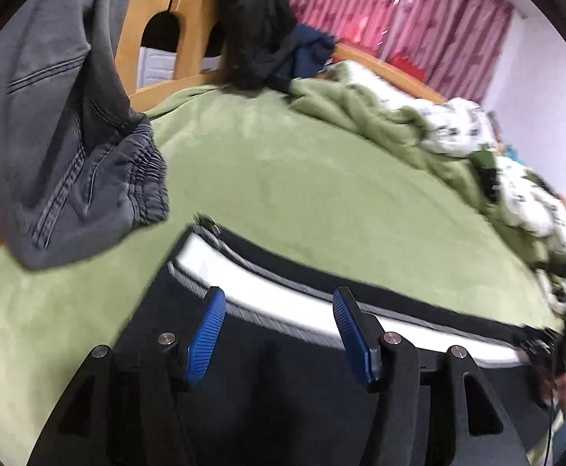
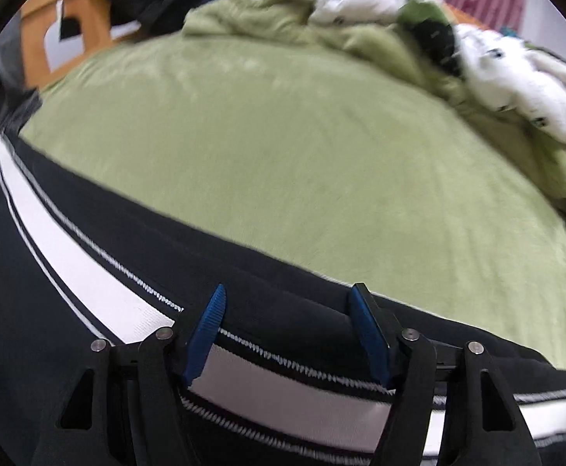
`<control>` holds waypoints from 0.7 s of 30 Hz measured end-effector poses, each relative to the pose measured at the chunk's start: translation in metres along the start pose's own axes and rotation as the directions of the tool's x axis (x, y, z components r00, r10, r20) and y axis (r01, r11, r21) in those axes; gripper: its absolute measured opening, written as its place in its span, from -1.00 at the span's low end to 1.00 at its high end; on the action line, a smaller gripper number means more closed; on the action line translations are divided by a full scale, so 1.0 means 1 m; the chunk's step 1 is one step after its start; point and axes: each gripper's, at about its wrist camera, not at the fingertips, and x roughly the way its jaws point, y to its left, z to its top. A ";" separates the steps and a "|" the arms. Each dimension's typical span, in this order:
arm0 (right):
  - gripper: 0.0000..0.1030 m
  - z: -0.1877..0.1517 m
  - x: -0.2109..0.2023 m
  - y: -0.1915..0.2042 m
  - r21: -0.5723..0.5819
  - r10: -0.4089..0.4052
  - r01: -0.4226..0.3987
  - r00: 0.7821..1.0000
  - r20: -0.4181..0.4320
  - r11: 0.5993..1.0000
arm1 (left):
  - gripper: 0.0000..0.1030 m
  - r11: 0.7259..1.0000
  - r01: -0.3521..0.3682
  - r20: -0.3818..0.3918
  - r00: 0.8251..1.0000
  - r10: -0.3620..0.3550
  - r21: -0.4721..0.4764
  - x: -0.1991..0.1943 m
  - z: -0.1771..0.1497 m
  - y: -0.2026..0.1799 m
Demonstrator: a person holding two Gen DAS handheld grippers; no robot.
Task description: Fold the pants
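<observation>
**Striped pants laid out, both grippers released above them**

On the left of the bed [image 1: 283, 178], grey jeans [image 1: 61, 136] hang down with their elastic waistband resting on the green cover, just beside the end of the black pants [image 1: 244, 369]. These lie flat along the near edge of the bed; their long axis, marked by the white side stripe [image 1: 283, 299], runs left to right, drifting nearer toward the right. One end lies near the jeans, but which end it is cannot be told.

The left hand-held gripper [image 1: 279, 330] is released, jaws apart over the stripe and gripping nothing. The right hand-held gripper [image 2: 286, 334] is likewise spread, with a raised ridge of black cloth between its pads but not visibly pinched.

Judged risks: a fold toward the left could catch the jeans' waistband; a pinch taking one layer alone would leave the fold skewed; cloth near the edge may slide off the bed.
</observation>
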 end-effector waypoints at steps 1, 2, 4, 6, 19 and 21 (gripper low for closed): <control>0.21 0.000 0.000 0.000 -0.010 0.010 -0.010 1.000 0.004 1.000 | 0.08 1.000 -0.019 0.002 1.000 0.019 0.000 0.009 0.007 0.003; 0.09 0.001 -0.001 0.000 -0.015 0.026 -0.026 1.000 0.004 1.000 | 0.08 0.998 -0.058 -0.005 0.998 0.058 0.002 0.021 0.014 0.005; -0.85 0.001 -0.002 0.003 -0.048 0.045 -0.046 0.999 -0.010 0.998 | 0.06 0.988 -0.155 -0.021 0.988 0.155 0.021 0.044 0.026 0.010; -0.87 -0.001 -0.004 0.009 -0.084 0.024 -0.024 1.000 -0.005 0.996 | -0.17 0.979 -0.204 -0.057 0.977 0.205 0.022 0.065 0.029 0.015; -0.95 0.009 0.009 0.001 0.024 0.011 -0.013 0.997 0.071 1.000 | -0.59 0.981 -0.186 -0.019 0.982 0.185 -0.051 0.072 0.019 0.040; -0.95 0.008 0.009 -0.001 0.043 0.013 -0.017 0.997 0.079 0.999 | -0.46 0.976 -0.219 -0.018 0.976 0.219 -0.018 0.072 0.021 0.034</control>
